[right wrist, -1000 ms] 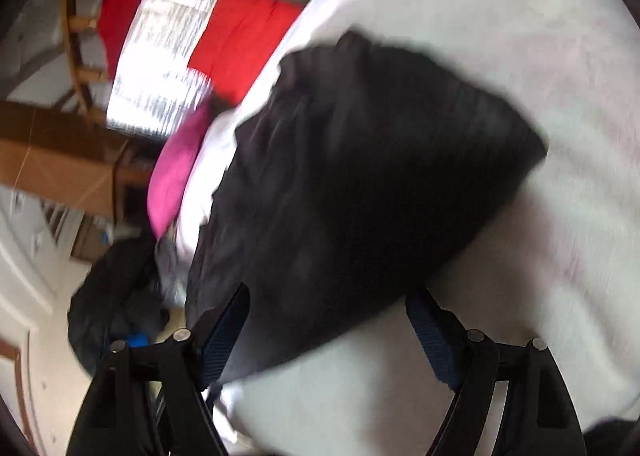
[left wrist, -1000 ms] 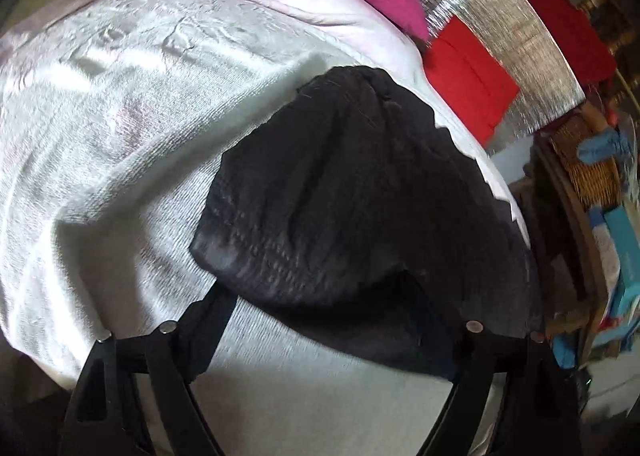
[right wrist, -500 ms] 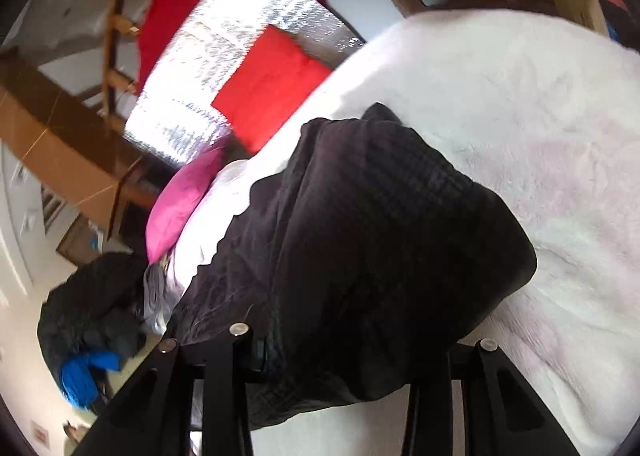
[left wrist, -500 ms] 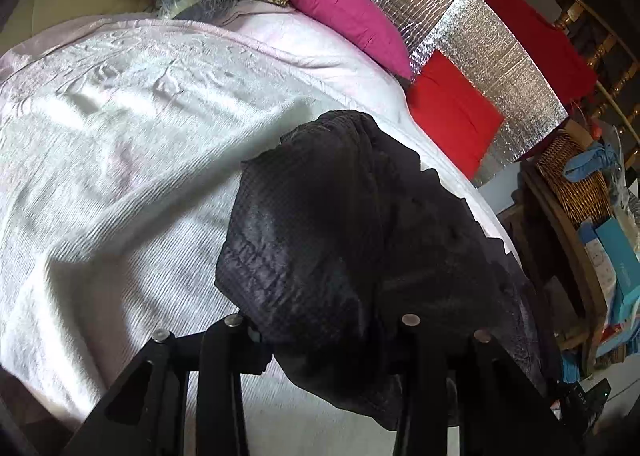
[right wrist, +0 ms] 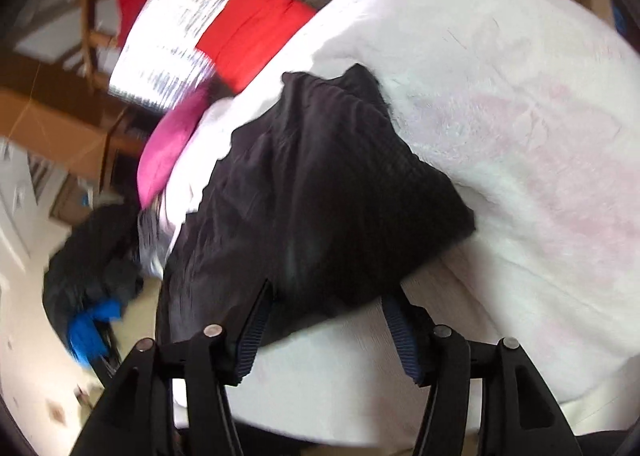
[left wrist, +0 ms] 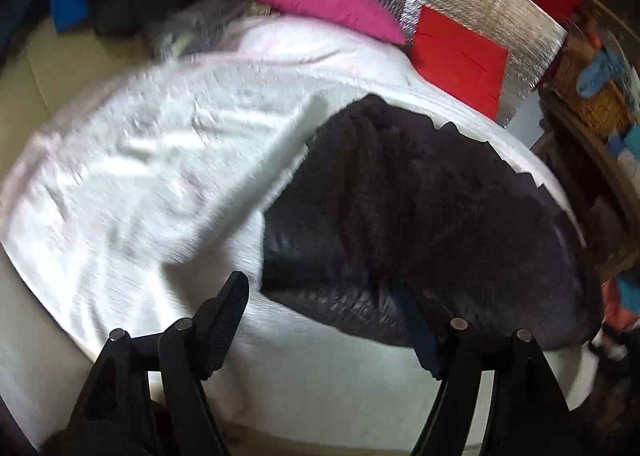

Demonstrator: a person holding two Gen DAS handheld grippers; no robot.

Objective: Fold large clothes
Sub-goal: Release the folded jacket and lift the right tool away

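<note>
A black garment [left wrist: 420,216] lies folded in a rough bundle on the white bedspread [left wrist: 140,184]. My left gripper [left wrist: 320,288] hovers at the bundle's near edge. Its jaws are opening and stand wide, and only the right finger [left wrist: 416,332] overlaps the cloth edge. In the right wrist view the same black garment [right wrist: 320,196] lies with its near corner between the fingers of my right gripper [right wrist: 330,292]. Those jaws are opening too, and neither pad presses the cloth. Both views are motion-blurred.
A pink pillow [left wrist: 328,4], a red cushion [left wrist: 460,56] and a silver foil panel [left wrist: 480,4] stand at the bed's head. A wicker basket [left wrist: 592,104] and wooden shelving crowd the right side. A dark clothes pile with something blue [right wrist: 92,280] lies on the floor.
Both grippers closed on the black garment's near edge half a second ago. They have since let go, widened and drawn back upward, and the garment now rests on the bed.
</note>
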